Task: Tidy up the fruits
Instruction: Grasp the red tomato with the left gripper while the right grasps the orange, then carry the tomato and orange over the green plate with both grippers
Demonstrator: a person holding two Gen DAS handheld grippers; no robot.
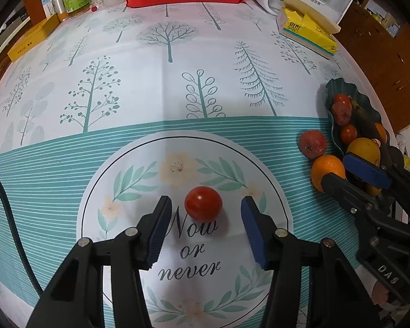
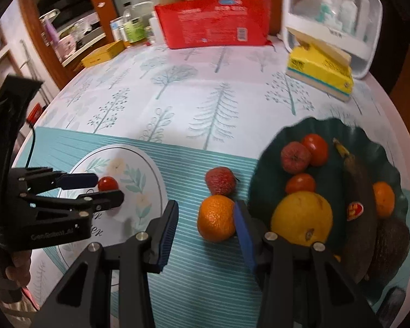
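Small red tomato [image 1: 203,202] sits alone on the round printed medallion of the tablecloth [image 1: 177,87], and the left gripper [image 1: 205,218] has it lined up between spread jaws, pads on either side and neither touching — set for a pinch, by my read. Over by the plate, the right gripper [image 2: 205,227] is spread too, its right pad just against an orange [image 2: 216,217] on the cloth; a bumpy red fruit [image 2: 220,181] lies just behind that. Both sit right beside the dark green scalloped plate [image 2: 273,147], likely next in line. The plate already holds a big yellow citrus [image 2: 302,217], two tomatoes, another bumpy red fruit, a small orange, a darkened banana [image 2: 358,191] and something dark at the near rim I can't identify.
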